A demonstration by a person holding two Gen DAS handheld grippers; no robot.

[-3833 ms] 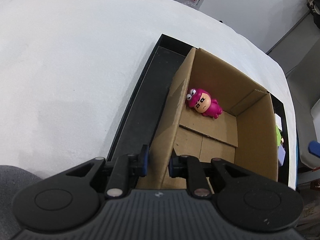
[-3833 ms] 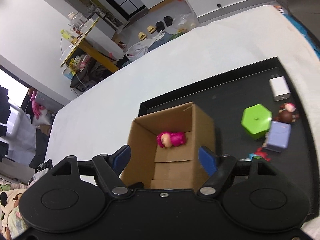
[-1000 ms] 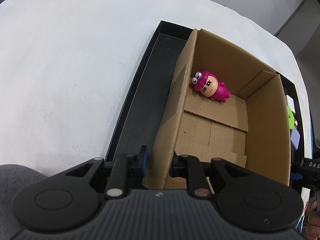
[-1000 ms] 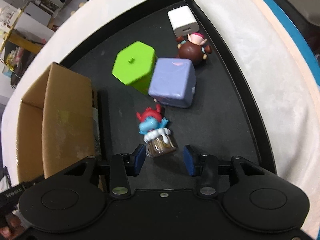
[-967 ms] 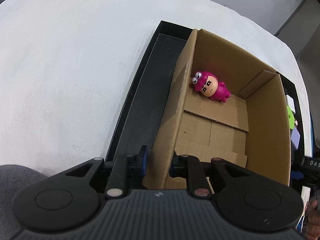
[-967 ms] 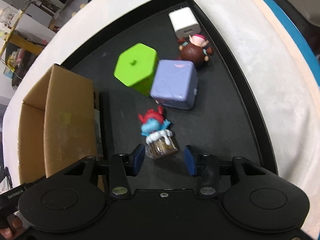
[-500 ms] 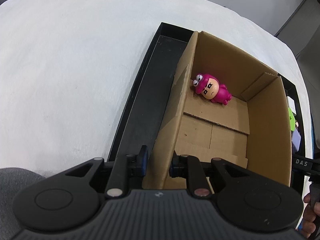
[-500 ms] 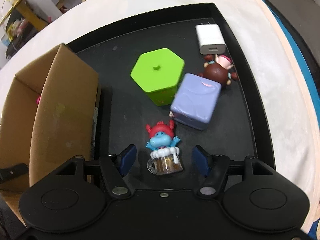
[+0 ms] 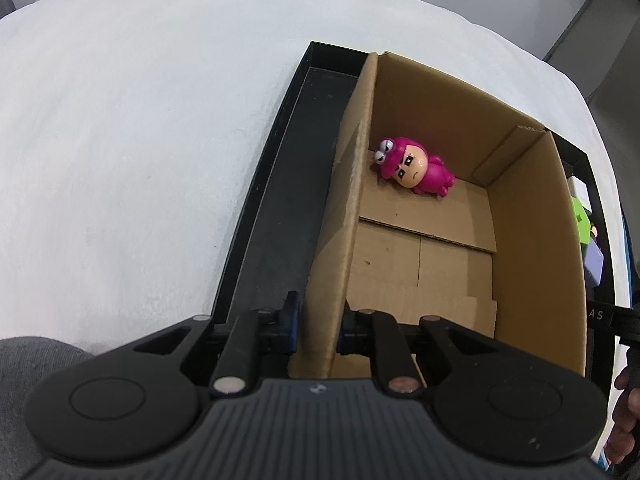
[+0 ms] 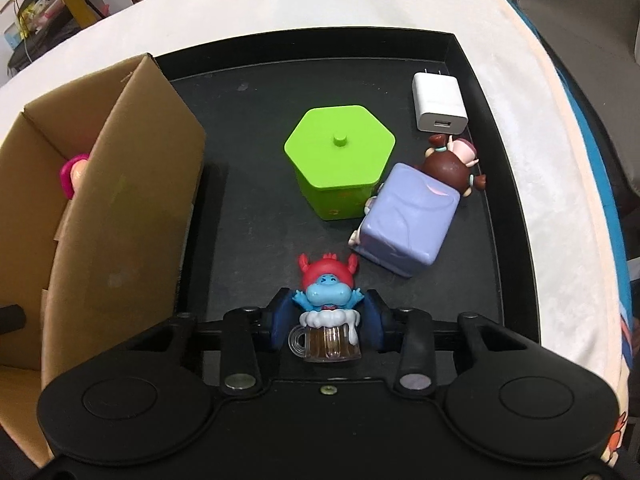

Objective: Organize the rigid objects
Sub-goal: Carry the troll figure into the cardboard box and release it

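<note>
My left gripper [image 9: 318,326] is shut on the left wall of the cardboard box [image 9: 344,216], one finger outside and one inside. A pink figurine [image 9: 412,168] lies on the box floor near that wall. In the right wrist view my right gripper [image 10: 327,320] is shut on a blue dragon figurine with a red head [image 10: 326,280] that sits in a clear beer mug [image 10: 328,342]. The blue pads press on both sides of it, above the black tray [image 10: 248,248].
On the tray beyond the dragon stand a green hexagonal box [image 10: 340,160], a lilac cube [image 10: 408,220], a brown-haired doll [image 10: 452,168] and a white charger [image 10: 438,100]. The cardboard box [image 10: 120,208] fills the tray's left part. White cloth surrounds the tray.
My right gripper swung round to face the dragon figurine squarely, widened, then shut on it. The left gripper kept still on the box wall.
</note>
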